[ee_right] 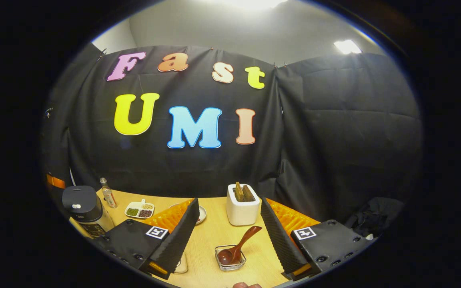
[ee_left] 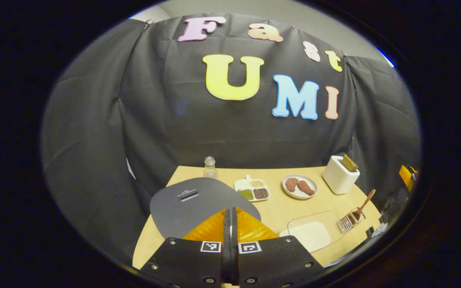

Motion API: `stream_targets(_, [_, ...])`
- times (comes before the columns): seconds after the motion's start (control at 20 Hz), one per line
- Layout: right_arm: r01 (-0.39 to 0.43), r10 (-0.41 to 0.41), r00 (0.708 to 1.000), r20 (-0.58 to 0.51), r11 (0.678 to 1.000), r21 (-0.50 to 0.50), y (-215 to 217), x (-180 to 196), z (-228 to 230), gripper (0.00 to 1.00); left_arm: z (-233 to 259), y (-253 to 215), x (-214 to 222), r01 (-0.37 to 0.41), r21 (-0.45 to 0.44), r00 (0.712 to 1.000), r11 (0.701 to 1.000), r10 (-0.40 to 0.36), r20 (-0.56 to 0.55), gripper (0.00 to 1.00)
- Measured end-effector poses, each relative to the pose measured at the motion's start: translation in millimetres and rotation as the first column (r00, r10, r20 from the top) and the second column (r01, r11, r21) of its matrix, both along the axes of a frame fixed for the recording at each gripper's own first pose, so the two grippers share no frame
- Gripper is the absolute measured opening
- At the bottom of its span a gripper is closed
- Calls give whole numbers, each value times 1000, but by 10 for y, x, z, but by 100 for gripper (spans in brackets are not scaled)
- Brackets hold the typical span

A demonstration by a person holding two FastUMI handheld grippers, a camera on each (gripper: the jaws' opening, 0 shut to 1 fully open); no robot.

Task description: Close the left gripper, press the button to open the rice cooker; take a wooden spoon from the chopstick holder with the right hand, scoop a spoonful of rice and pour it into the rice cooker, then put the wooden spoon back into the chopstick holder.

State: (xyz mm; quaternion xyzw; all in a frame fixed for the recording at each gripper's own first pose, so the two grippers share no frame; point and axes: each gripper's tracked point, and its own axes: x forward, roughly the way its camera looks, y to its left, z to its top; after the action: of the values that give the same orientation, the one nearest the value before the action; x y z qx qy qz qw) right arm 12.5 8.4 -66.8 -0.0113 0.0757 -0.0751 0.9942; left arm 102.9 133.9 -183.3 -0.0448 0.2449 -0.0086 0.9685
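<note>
My left gripper [ee_left: 230, 211] is shut, its fingers pressed together just above the dark grey lid of the rice cooker [ee_left: 190, 202]; the lid is closed. In the right gripper view the rice cooker [ee_right: 83, 207] stands at the far left of the table. The wooden spoon [ee_right: 236, 247] leans in the small clear chopstick holder [ee_right: 230, 259], which lies between and below the fingers of my open right gripper [ee_right: 229, 202]. From the left gripper view, the spoon [ee_left: 363, 205] and holder [ee_left: 348, 222] sit at the table's right edge, beside a clear tray of white rice [ee_left: 311, 234].
A white toaster-like box [ee_right: 243, 209] stands behind the holder. A divided dish of grains [ee_left: 252, 189], a plate of brown food [ee_left: 299, 186] and a small bottle [ee_left: 210, 168] line the back of the wooden table [ee_left: 278, 208]. Black cloth walls surround the table.
</note>
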Motion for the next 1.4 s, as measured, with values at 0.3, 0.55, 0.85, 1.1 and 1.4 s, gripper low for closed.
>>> stream_targets(0.3, [50,-50,999,-18,999,-2,-65,-63,-44,97,-530,-52,132,24,-19,994,1000,-26,-103,1])
stream_targets(0.55, [72,-72,997,-31,997,5,-68,-45,-74,97,-701,-55,176,27,-59,988,998,-35,-149,1])
stream_targets(0.85, [50,-49,998,-42,999,11,71,-10,-136,98,-828,-62,136,50,-44,978,998,-58,-201,2])
stream_targets(1.1, [38,-37,998,-49,999,27,134,23,-170,97,-805,-53,125,56,-45,972,997,-65,-227,2])
stream_targets(1.4, [41,-39,997,-64,999,32,146,3,-209,98,-848,-27,90,65,-72,965,995,-81,-249,2])
